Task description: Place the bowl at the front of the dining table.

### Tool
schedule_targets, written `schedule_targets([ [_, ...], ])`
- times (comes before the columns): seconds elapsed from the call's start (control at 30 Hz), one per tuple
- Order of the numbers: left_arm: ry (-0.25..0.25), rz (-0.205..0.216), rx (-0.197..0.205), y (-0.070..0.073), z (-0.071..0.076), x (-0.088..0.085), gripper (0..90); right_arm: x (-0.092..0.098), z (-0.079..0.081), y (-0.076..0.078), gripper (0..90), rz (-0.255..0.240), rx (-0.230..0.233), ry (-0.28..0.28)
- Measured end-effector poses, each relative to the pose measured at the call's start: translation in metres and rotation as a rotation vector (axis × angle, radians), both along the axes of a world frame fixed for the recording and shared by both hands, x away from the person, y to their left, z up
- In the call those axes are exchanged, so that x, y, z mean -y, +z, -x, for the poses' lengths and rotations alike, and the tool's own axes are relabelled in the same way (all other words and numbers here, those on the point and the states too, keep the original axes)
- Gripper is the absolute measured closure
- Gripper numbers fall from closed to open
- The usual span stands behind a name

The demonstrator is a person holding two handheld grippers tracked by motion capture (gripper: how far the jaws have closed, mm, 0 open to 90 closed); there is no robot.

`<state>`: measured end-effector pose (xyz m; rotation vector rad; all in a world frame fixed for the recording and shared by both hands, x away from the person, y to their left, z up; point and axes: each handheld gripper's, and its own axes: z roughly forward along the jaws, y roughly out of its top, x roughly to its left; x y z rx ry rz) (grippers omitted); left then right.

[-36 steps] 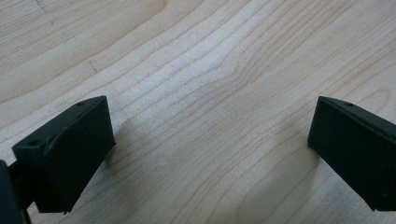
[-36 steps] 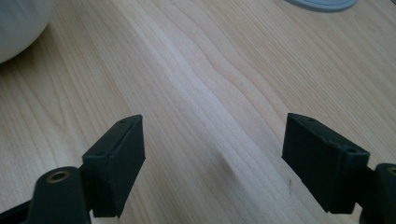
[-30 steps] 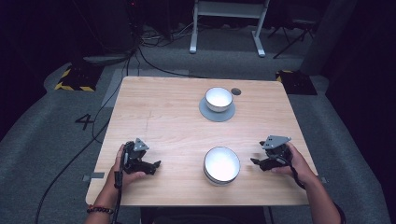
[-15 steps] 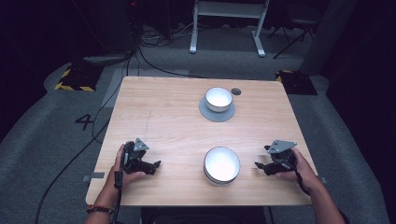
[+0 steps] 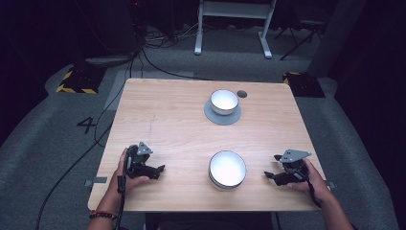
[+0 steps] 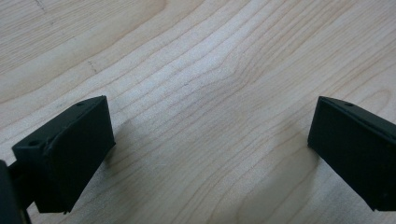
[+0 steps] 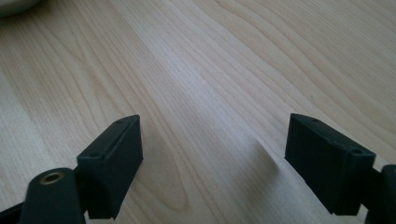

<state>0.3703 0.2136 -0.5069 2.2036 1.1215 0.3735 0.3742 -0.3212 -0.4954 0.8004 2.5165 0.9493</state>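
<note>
Both hands sit low at the near edge of the wooden table (image 5: pixel 182 120), one gripper apiece. The left gripper (image 5: pixel 155 171) rests at about eight o'clock from the table's middle, held in the person's left hand (image 5: pixel 125 173), its grey three-cornered plate on top and its jaws pointing toward three o'clock; in the left gripper view those two black jaws stand wide apart with bare wood grain (image 6: pixel 210 102) between them, nothing held. Over at four o'clock, the right gripper (image 5: pixel 271 175) lies in the right hand (image 5: pixel 311 179), jaws aimed toward nine o'clock, and the right gripper view shows them spread wide as well, empty, with pale planking (image 7: pixel 210 93) between and a sliver of white rim at the top left corner. Between the two grippers, near the table's front edge at six o'clock, sits a white bowl (image 5: pixel 227 168), apart from both sets of jaws, the right gripper closer to it than the left. Farther back, at twelve o'clock, a smaller white bowl (image 5: pixel 224 101) stands on a grey round saucer (image 5: pixel 214 115), and just beside it at its two o'clock lies a small dark disc (image 5: pixel 242 94) on the wood. A cable trails from the left gripper off the table's near edge.
</note>
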Motion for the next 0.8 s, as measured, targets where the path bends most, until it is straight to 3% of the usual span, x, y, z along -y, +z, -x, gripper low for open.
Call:
schedule_targets([
  [0.47,-0.002,0.0,-0.001,0.0,0.0,0.0,0.4,0.026,0.012,-0.009,14.9,-0.104,-0.029,-0.065],
  [0.8,-0.002,0.0,0.0,0.0,0.0,0.0,0.4,0.042,0.018,-0.009,14.8,-0.107,-0.025,-0.095],
])
